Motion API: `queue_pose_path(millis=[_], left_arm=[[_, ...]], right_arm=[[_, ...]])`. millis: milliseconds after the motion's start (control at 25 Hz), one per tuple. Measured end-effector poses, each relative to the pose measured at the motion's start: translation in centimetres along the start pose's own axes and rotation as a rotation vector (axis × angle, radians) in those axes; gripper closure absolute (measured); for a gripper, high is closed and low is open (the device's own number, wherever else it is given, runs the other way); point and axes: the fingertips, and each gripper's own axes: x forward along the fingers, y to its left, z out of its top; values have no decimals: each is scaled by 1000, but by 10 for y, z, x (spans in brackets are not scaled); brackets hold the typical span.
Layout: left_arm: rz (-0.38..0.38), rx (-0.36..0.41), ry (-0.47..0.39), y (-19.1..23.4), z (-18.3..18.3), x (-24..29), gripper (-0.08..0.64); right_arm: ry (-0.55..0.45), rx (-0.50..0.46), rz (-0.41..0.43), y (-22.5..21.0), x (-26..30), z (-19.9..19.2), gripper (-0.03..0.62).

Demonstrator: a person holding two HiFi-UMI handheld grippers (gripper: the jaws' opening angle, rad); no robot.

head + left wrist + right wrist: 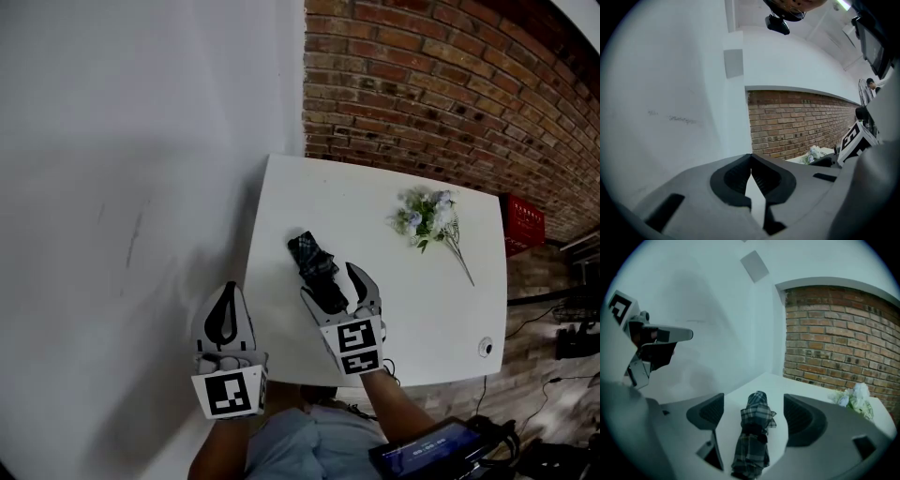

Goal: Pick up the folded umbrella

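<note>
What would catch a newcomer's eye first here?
A dark plaid folded umbrella lies on the white table, between the open jaws of the right tool. A bunch of pale flowers lies farther back, near the red brick wall. The shut left tool hangs off the table's left edge.

From my head I look down on a white table. On it, at about 2 o'clock from its middle, lies a small bunch of pale flowers, with the thin stem pointing to 5 o'clock. Near the table corner at 4 o'clock sits a small round thing; I cannot tell what it is. Behind the table, at 12 o'clock, stands a red brick wall, and a plain white wall fills the side at 9 o'clock. A red crate shows at 3 o'clock, just past the table edge. At 5 o'clock, low in this view, is a dark device with a screen. In the left gripper view a grey square plate sits on the white wall at 12 o'clock.
</note>
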Motion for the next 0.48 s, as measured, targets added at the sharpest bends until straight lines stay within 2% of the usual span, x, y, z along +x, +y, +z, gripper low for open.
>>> queue_pose_path(millis=[480], left_arm=[[-26,-52,88,-1,-35,18,552]], right_arm=[[210,30,13,5,34,-74,183]])
